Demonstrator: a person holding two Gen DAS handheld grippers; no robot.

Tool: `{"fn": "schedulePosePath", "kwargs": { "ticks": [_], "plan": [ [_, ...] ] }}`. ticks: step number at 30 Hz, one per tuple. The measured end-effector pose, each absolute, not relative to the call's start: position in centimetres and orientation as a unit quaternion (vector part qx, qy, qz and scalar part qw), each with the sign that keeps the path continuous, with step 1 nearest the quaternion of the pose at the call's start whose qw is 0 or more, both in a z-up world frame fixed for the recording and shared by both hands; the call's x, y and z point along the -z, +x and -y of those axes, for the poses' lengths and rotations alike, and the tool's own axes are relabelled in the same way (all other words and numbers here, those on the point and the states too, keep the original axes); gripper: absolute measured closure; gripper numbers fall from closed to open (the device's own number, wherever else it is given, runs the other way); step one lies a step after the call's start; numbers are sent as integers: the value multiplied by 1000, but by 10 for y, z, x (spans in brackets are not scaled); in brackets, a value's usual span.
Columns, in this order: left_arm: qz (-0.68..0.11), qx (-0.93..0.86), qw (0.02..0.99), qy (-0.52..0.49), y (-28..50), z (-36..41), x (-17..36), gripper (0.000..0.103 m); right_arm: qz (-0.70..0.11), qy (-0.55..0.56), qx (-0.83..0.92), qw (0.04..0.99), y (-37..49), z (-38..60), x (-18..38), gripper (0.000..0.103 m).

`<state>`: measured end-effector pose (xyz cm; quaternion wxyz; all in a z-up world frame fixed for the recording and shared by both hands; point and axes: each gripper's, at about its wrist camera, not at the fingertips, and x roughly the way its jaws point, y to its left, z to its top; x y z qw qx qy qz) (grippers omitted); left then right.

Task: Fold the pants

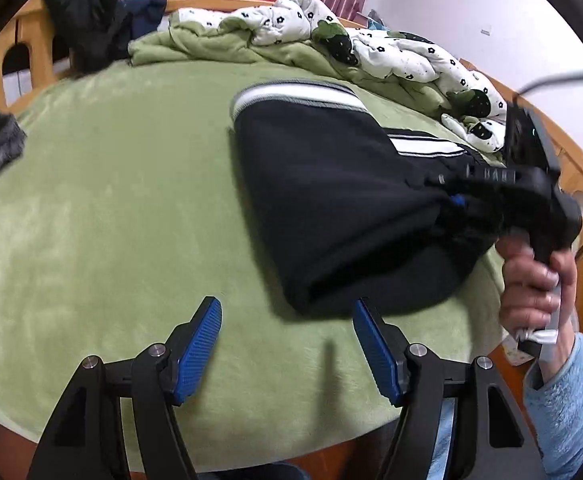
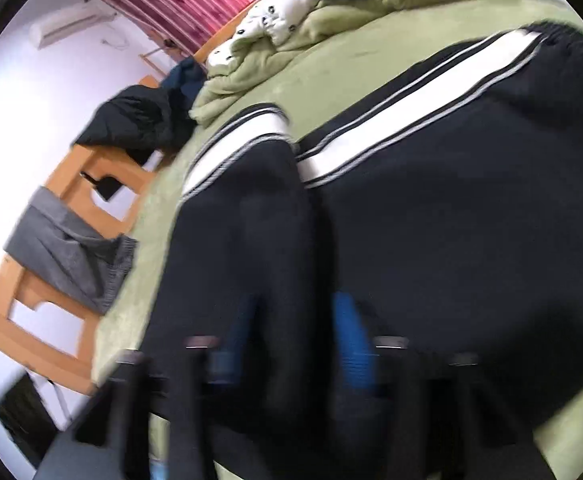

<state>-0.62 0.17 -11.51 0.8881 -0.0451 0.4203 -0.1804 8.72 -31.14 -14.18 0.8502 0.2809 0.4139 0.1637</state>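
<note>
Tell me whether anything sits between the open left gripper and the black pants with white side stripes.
Nothing visible does. Only bare green fleece bed cover lies between the left gripper and the folded black striped pants. The right gripper is at the pants' far right side, out of that path.

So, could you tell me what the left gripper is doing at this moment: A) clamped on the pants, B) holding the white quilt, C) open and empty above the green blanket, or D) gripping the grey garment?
C: the left gripper has its blue pads spread apart with only green blanket between them, beside the black pants.
</note>
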Motion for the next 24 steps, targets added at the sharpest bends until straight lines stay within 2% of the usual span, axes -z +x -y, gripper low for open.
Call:
{"fn": "schedulePosePath", "kwargs": {
  "ticks": [3, 11, 18, 24],
  "plan": [
    [-428, 186, 879, -95, 5, 10, 128, 37, -369, 229, -167, 885, 78, 307, 105, 87],
    [-375, 174, 890, -192, 7, 50, 144, 37, -356, 166, -166, 904, 84, 320, 56, 87],
    [-372, 129, 896, -204, 19, 70, 152, 37, -334, 183, -172, 909, 84, 362, 48, 87],
    [-367, 116, 908, -166, 19, 88, 146, 35, -313, 169, -144, 923, 78, 422, 42, 88]
  ]
}}
